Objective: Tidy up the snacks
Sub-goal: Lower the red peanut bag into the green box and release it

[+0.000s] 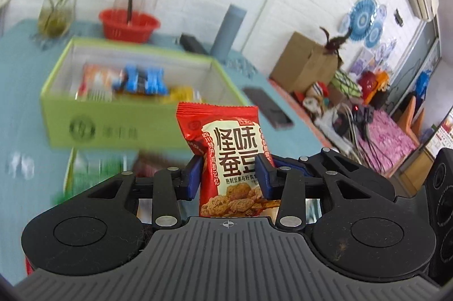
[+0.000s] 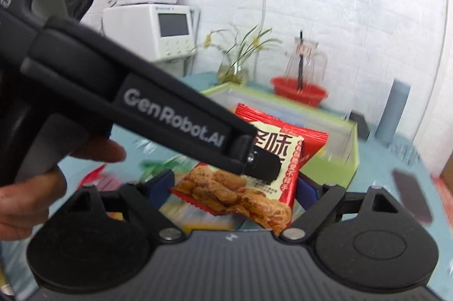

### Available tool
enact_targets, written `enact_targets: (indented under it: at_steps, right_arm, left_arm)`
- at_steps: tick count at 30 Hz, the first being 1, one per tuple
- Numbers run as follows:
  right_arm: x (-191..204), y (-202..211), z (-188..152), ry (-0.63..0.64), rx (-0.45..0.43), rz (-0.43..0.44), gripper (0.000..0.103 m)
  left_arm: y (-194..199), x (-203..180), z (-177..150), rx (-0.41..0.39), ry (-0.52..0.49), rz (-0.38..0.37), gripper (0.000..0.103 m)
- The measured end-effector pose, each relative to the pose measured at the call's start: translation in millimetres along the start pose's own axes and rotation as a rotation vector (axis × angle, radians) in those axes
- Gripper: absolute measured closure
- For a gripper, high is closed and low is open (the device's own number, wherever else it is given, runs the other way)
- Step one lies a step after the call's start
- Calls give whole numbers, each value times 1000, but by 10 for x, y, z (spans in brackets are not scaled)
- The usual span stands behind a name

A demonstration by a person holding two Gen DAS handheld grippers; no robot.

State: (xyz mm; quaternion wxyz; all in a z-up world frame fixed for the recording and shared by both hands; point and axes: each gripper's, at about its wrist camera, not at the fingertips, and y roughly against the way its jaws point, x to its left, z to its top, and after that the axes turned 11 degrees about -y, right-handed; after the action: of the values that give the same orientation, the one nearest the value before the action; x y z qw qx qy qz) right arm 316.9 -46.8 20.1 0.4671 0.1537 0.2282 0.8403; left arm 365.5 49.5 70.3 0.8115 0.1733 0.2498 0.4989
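Snack packet (image 1: 226,159) — label reads 怪味蚕豆.

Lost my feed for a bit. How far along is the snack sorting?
Done: several packets already lie in the green box. In hand: the left gripper is shut on the red snack packet, lifted near the box. Left: green and red packets on the blue table.

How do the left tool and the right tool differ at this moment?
The left tool is shut on the red packet; the right tool stands open and holds nothing. The left tool lifts the packet toward the green box; the right tool only waits beneath it. Both have blue pads.
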Motion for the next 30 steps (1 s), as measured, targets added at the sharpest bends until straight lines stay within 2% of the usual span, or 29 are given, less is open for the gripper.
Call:
enact_targets:
  at_steps: [5,11,14,15,16,18,19,20,22,26,30]
  right_arm:
    - [-469,-656,439,-18,18,-9,14]
    - [-899,-1351,477,-88,111,-5,15]
    - [-1005,-1454,447,-140,118,22,12]
    - [-1021,-1453,463,-144,113,21,10]
    - [-1019,-1420,466,-148,107,19,10]
    - [-971,-1229,477,-146,80,20,10]
    - [-943,-1108,487,-139,57,18,10]
    - [-919,-968,482,-128,30,10,10]
    - [-854,-624,430,-113,-20,-19,10]
    - [-810,20,127,-175,-43,-48,10]
    - [-751,396,-439,-287,46,-62,10]
  left_arm:
    - [-686,293,630,9,-22,29,82]
    - [-1492,641,784,96,1,58,84]
    - [-1658,723,747,118,-9,71,79]
    - [-1622,729,746,107,-14,71,67]
    - [-1563,726,747,91,-15,74,53]
    - [-1360,669,750,42,-31,88,45]
    - [-1217,605,759,13,-45,92,44]
    - [-1076,554,759,-12,-58,87,43]
    - [-802,446,708,-53,-75,65,35]
    - [-352,216,419,-89,-79,-9,30]
    - [-243,1,-49,-55,3,-82,31]
